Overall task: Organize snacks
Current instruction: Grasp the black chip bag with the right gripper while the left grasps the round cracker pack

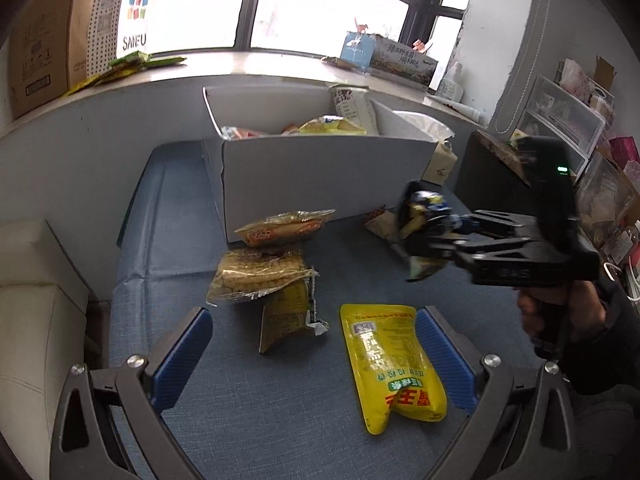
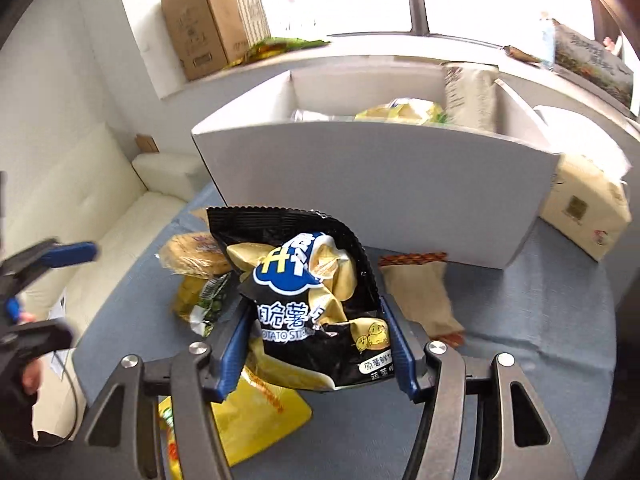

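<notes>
My right gripper (image 2: 316, 344) is shut on a black potato-stick bag (image 2: 308, 300) and holds it above the blue cloth, in front of the white box (image 2: 376, 184). The left wrist view shows that gripper (image 1: 424, 236) with the bag (image 1: 424, 210) at the right. My left gripper (image 1: 314, 344) is open and empty, low over the cloth. A yellow pouch (image 1: 390, 364) lies by its right finger. A corn-snack packet (image 1: 258, 276), a yellow-green packet (image 1: 286, 318) and an orange-labelled packet (image 1: 286, 226) lie ahead. The box (image 1: 320, 176) holds several snacks.
A tan packet (image 2: 424, 296) lies before the box. A beige carton (image 2: 588, 208) stands to the box's right. A cream sofa (image 1: 36, 300) is left of the table. The windowsill (image 1: 224, 66) holds cardboard boxes, a bag and packets. Drawers (image 1: 560, 120) stand at right.
</notes>
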